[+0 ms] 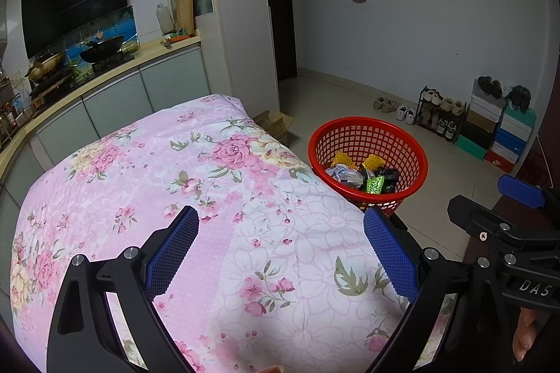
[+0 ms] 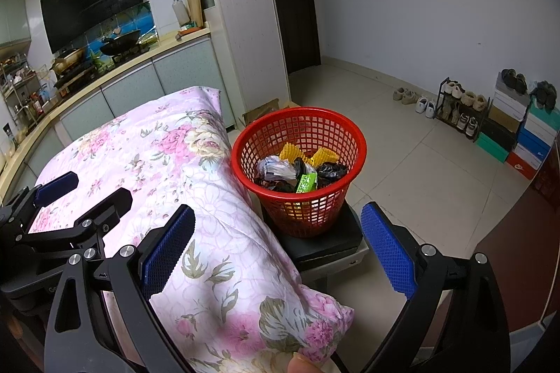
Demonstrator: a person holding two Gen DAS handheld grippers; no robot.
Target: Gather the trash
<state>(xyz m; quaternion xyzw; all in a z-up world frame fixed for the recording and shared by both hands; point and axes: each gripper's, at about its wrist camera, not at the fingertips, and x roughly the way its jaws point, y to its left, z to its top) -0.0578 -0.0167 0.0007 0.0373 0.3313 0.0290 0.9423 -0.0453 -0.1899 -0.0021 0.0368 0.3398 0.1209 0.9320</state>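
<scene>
Hovering above the floral cloth (image 1: 217, 191), the left gripper (image 1: 280, 254) and the right gripper (image 2: 280, 250) both stood spread wide with nothing between their blue pads. No loose scrap showed on the cloth; the trash (image 2: 297, 170), crumpled wrappers, black bags and yellow foam netting, already lay in the red basket (image 2: 245, 142), which sat on a dark stool (image 2: 325, 243) just beside the table's right edge. By that evidence the collecting looked nearly or wholly finished, so the sound move was a last scan of the cloth before stopping. Any late piece should be carried over the rim, not across the basket wall, which might tip. Open floor (image 2: 402, 163) lay beyond; the shoe rack (image 2: 458, 114) stood well apart
</scene>
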